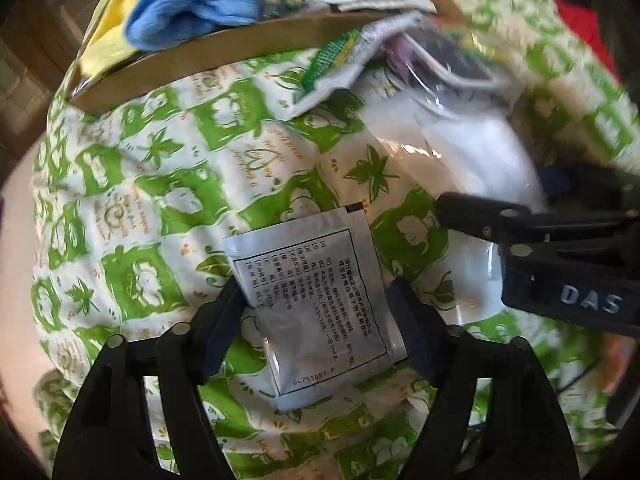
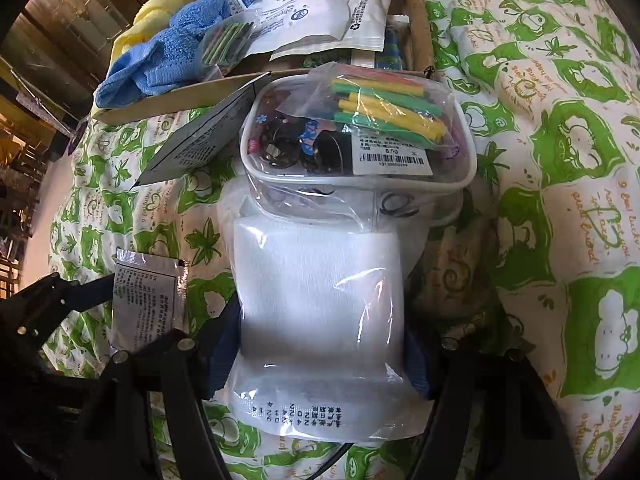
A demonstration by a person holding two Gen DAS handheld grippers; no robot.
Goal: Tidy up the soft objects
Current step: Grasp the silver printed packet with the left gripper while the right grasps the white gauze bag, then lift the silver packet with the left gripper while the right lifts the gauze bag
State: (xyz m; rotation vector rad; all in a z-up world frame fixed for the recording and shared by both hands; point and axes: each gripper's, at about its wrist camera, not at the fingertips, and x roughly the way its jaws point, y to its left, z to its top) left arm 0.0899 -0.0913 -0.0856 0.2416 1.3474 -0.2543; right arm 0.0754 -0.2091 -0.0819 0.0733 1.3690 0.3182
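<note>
My left gripper point(image 1: 316, 316) has its fingers on both sides of a silver foil sachet point(image 1: 320, 300) with printed text, which lies on the green-and-white quilt point(image 1: 160, 184). The sachet also shows in the right wrist view point(image 2: 146, 304). My right gripper point(image 2: 320, 348) is shut on a clear bag of white cotton pads point(image 2: 320, 304); its blue pads press the bag's sides. It shows in the left wrist view point(image 1: 472, 152), with the right gripper's fingers point(image 1: 520, 224) at the right. A cardboard box point(image 2: 168, 100) at the back holds a blue towel point(image 2: 172, 48), a yellow cloth and white packets.
A clear zip pouch point(image 2: 356, 140) with coloured sticks and hair ties lies just beyond the cotton bag. A dark sachet point(image 2: 200, 140) leans against the box front. The quilt bulges up on the right. A floor and shelving show far left.
</note>
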